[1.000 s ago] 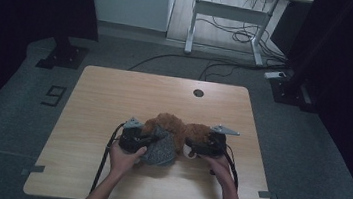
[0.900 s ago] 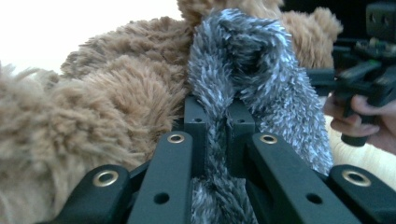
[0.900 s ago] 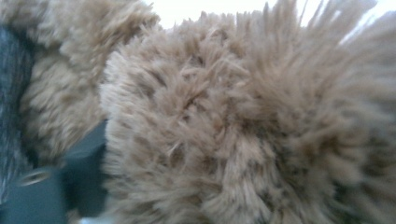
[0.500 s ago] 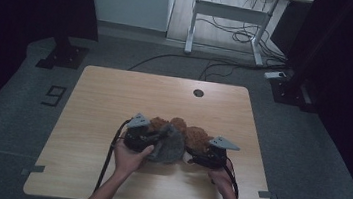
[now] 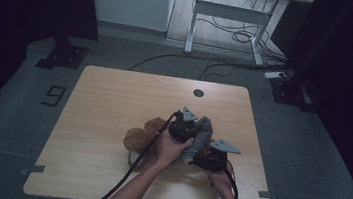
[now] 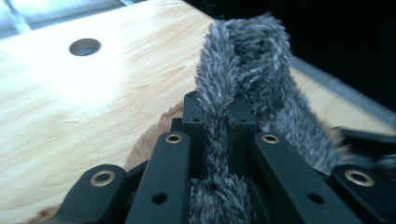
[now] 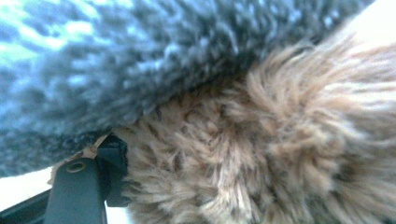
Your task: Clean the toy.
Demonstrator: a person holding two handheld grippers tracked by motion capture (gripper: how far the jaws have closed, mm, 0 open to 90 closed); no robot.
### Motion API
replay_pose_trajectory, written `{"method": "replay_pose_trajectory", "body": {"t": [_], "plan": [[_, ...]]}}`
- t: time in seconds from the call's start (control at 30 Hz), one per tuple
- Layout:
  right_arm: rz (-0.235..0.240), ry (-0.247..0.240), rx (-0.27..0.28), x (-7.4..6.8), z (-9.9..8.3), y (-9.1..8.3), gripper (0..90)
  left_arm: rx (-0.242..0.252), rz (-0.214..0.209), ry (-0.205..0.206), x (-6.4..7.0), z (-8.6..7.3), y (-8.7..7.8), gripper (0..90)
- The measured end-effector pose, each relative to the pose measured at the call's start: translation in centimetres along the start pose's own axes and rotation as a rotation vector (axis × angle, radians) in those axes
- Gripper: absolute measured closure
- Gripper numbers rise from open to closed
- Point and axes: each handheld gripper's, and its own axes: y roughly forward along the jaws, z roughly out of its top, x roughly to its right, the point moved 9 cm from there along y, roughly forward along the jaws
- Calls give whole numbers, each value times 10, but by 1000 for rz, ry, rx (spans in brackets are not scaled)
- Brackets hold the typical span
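Both tongs shifted rightward since earlier, left tongs (image 5: 193, 123) clamped on grey fluffy cloth (image 5: 199, 137) right of centre on counter (image 5: 114, 97), brown fluffy cloth (image 5: 139, 138) exposed at left, right tongs (image 5: 203, 159) grip unclear, pressed into both cloths

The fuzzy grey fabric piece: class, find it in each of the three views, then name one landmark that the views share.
High view: fuzzy grey fabric piece right of table centre, between the two hands.
Left gripper view: centre, rising from between the closed black tongs.
Right gripper view: across the top and left.
Shared landmark: the fluffy brown plush, beside or under the grey in every view.
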Motion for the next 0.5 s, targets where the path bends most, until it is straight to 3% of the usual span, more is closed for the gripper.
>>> {"method": "replay_pose_trajectory", "body": {"t": [0.1, 0.3, 0.5], "plan": [[-3, -2, -8, 0, 1, 0, 269, -8, 29, 26, -10, -6, -11, 811], [-2, 19, -1, 1, 2, 1, 268, -42, 106, 33, -40, -27, -43, 811], [-2, 24, 2, 1, 2, 1, 268, -33, 167, -28, -79, -44, -74, 809]]}}
